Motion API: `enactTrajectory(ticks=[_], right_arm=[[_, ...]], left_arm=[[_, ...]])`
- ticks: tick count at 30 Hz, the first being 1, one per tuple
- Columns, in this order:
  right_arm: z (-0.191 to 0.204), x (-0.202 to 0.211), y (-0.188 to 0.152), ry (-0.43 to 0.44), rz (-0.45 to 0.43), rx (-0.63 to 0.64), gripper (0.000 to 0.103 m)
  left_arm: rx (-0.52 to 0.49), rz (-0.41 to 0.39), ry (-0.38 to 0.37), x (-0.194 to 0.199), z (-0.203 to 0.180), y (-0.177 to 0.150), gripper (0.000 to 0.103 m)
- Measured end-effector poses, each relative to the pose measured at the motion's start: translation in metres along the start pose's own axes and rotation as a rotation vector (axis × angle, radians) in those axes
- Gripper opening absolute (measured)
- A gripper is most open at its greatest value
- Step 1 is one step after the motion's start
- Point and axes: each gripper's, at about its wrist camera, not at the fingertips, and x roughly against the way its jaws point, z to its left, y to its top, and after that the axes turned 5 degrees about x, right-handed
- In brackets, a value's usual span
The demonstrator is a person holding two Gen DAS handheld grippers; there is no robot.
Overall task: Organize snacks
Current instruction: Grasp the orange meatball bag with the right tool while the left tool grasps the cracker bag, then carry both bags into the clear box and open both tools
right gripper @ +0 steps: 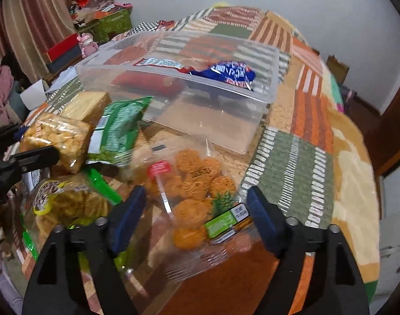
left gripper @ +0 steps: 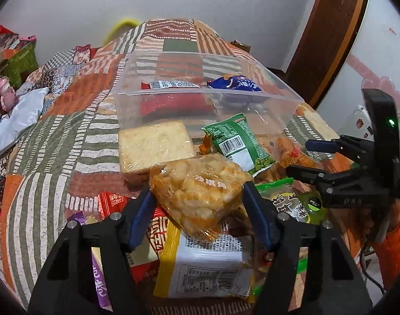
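Note:
My left gripper is shut on a clear orange-edged pack of puffed rice cake, held above the snack pile; the pack also shows in the right wrist view. My right gripper is open, its fingers on either side of a clear bag of orange round snacks on the bed. A clear plastic bin lies ahead, holding a red packet and a blue packet; the bin's rim also shows in the right wrist view.
Loose snacks lie on the patchwork bedspread: a square cracker pack, a green pea bag, a yellow-white pack, a red packet, a purple packet. Cluttered boxes stand at the left. A door stands at the right.

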Motion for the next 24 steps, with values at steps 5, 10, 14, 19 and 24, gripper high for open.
enactTrajectory(ticks=[5, 10, 14, 19, 24], right_arm=[[-0.007, -0.015, 0.005, 0.069, 0.046, -0.008, 0.084], [0.000, -0.015, 0.004, 0.087, 0.046, 0.012, 0.069], [-0.002, -0.009, -0.001, 0.061, 0.023, -0.010, 0.056], [0.003, 0.003, -0.007, -0.015, -0.007, -0.004, 0.053], [0.006, 0.021, -0.006, -0.074, -0.060, 0.005, 0.053]], left_arm=[[0.001, -0.011, -0.004, 0.001, 0.001, -0.001, 0.065], [0.019, -0.022, -0.019, 0.008, 0.005, -0.002, 0.065], [0.017, -0.048, -0.019, 0.017, 0.005, 0.001, 0.064], [0.017, -0.083, -0.013, 0.028, 0.004, 0.004, 0.064], [0.026, -0.115, -0.002, 0.037, 0.004, 0.010, 0.064]])
